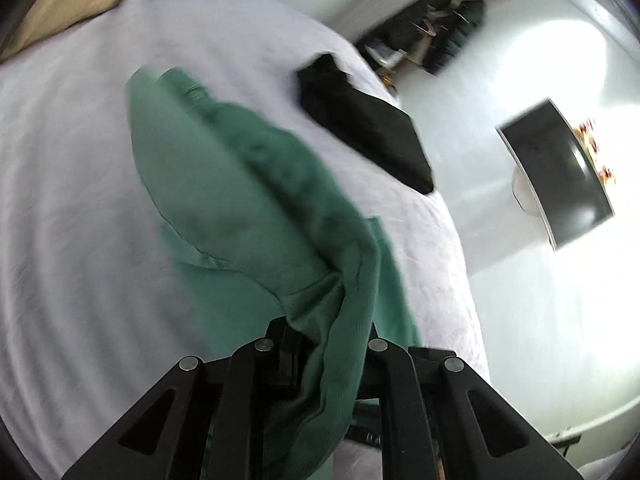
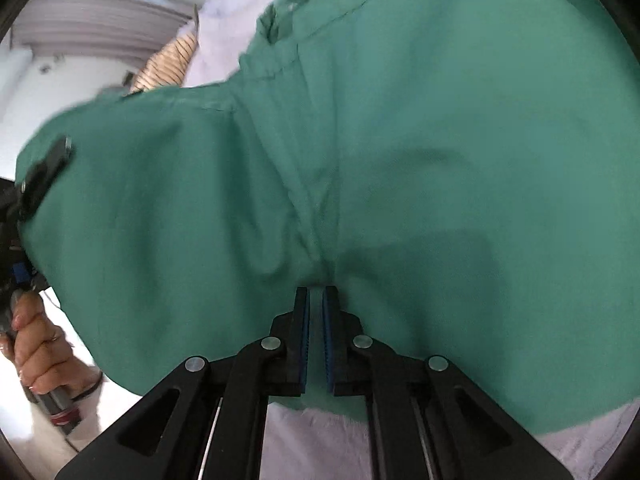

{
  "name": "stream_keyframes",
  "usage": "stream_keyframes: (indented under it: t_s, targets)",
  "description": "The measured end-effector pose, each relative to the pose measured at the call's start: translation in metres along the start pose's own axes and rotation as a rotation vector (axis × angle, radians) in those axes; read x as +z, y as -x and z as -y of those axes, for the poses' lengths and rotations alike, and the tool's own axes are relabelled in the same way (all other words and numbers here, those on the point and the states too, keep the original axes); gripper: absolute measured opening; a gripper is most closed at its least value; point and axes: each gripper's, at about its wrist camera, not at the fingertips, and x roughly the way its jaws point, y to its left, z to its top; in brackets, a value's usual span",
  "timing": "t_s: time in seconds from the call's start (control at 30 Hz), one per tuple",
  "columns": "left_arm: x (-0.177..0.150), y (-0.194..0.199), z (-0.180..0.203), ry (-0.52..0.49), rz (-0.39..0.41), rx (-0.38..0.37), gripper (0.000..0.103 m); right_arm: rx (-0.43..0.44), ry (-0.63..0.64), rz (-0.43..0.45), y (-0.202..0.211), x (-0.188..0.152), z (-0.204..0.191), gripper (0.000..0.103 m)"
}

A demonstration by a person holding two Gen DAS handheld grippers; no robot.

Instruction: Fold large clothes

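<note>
A large green garment (image 1: 248,200) lies partly on the white bed (image 1: 72,184) and is lifted at one end. My left gripper (image 1: 324,332) is shut on a bunched edge of it, and the cloth hangs over the fingers. In the right wrist view the same green garment (image 2: 400,140) fills most of the frame. My right gripper (image 2: 316,292) is nearly closed on a pinched fold of it at the fingertips (image 2: 302,300). The left gripper (image 2: 40,176) shows at the left edge, held by a hand (image 2: 36,344).
A folded black garment (image 1: 360,120) lies on the bed's far right side. A tan cloth (image 1: 60,8) sits at the far left corner. Beyond the bed's right edge are a dark screen (image 1: 560,172) and a shelf of clutter (image 1: 432,28). A striped item (image 2: 168,64) lies beyond the garment.
</note>
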Motion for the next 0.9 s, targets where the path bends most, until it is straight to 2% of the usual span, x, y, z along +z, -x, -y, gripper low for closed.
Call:
stream_keyframes:
  t_s: [0.13, 0.2, 0.3, 0.37, 0.43, 0.57, 0.6, 0.63, 0.67, 0.7, 0.73, 0.77, 0.83, 0.9]
  targets:
    - [-0.001, -0.071, 0.057, -0.101, -0.093, 0.001, 0.015, 0.035, -0.040, 0.107, 0.052, -0.003, 0.030, 0.007]
    - [-0.009, -0.108, 0.078, -0.156, -0.137, 0.026, 0.015, 0.029, -0.069, 0.153, 0.073, -0.003, 0.049, 0.007]
    - [-0.025, -0.168, 0.099, -0.217, -0.216, 0.084, 0.015, 0.022, -0.133, 0.165, 0.089, -0.006, 0.086, 0.010]
    - [-0.033, -0.194, 0.105, -0.245, -0.258, 0.129, 0.015, 0.037, -0.179, 0.156, 0.091, -0.009, 0.108, 0.011]
    - [-0.038, -0.204, 0.107, -0.265, -0.266, 0.176, 0.016, 0.064, -0.206, 0.157, 0.094, -0.012, 0.121, 0.010]
    - [-0.033, -0.199, 0.121, -0.294, -0.257, 0.200, 0.016, 0.097, -0.227, 0.167, 0.098, -0.010, 0.131, 0.010]
    - [-0.032, -0.195, 0.127, -0.304, -0.255, 0.206, 0.022, 0.103, -0.231, 0.170, 0.100, -0.008, 0.132, 0.010]
    - [-0.031, -0.190, 0.127, -0.312, -0.252, 0.208, 0.034, 0.109, -0.237, 0.175, 0.100, -0.007, 0.132, 0.010]
    - [-0.035, -0.178, 0.128, -0.322, -0.239, 0.209, 0.072, 0.116, -0.246, 0.182, 0.099, -0.005, 0.129, 0.010]
    - [-0.034, -0.166, 0.131, -0.334, -0.197, 0.226, 0.102, 0.119, -0.252, 0.187, 0.092, -0.002, 0.123, 0.010]
    - [-0.035, -0.154, 0.135, -0.351, -0.155, 0.239, 0.103, 0.131, -0.259, 0.197, 0.095, 0.000, 0.123, 0.017]
    - [-0.034, -0.145, 0.140, -0.371, -0.118, 0.239, 0.103, 0.155, -0.266, 0.216, 0.100, 0.002, 0.124, 0.037]
    - [-0.032, -0.127, 0.137, -0.364, -0.086, 0.252, 0.103, 0.197, -0.270, 0.245, 0.106, 0.010, 0.124, 0.065]
    - [-0.024, -0.110, 0.117, -0.314, -0.052, 0.289, 0.103, 0.229, -0.267, 0.248, 0.110, 0.019, 0.123, 0.065]
